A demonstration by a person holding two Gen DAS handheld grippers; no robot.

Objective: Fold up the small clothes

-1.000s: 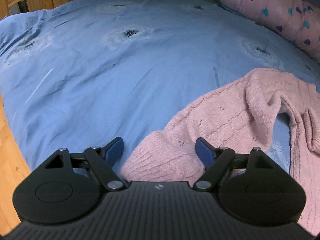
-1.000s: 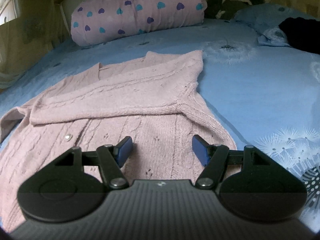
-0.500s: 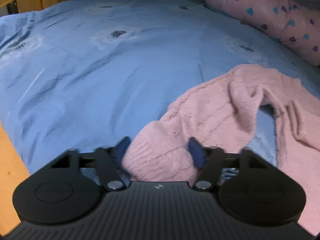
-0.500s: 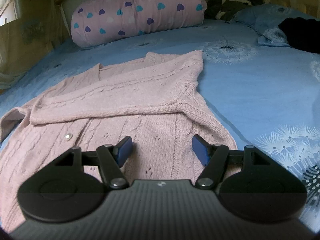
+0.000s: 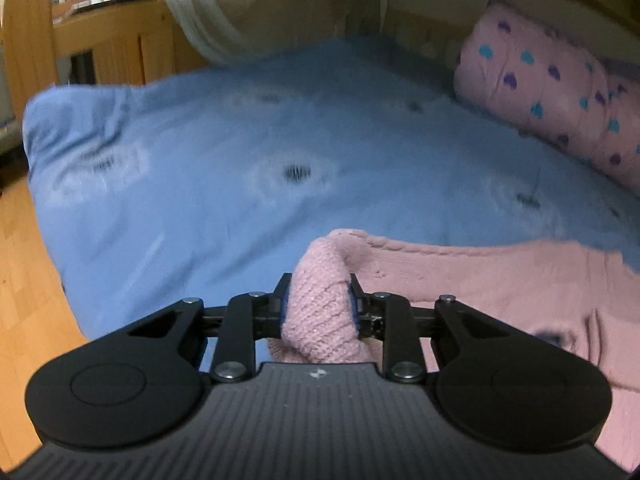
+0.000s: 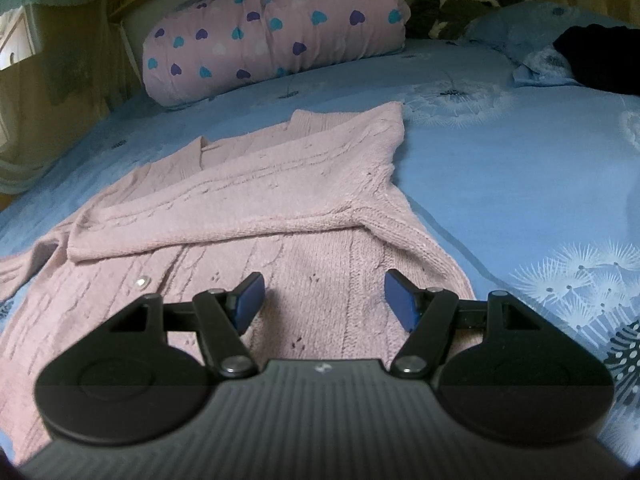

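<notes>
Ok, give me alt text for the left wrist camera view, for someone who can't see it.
The left gripper is closing on a bunched pink knit sleeve of a cardigan spread over a blue dandelion-print bedsheet. A pink heart-print bolster lies at the far right, with a wooden bed frame behind.

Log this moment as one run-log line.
task: fold small clothes | left hand-held gripper: closing on pink cardigan's sleeve cuff | right hand-held gripper: open over cardigan body | surface: blue bedsheet
</notes>
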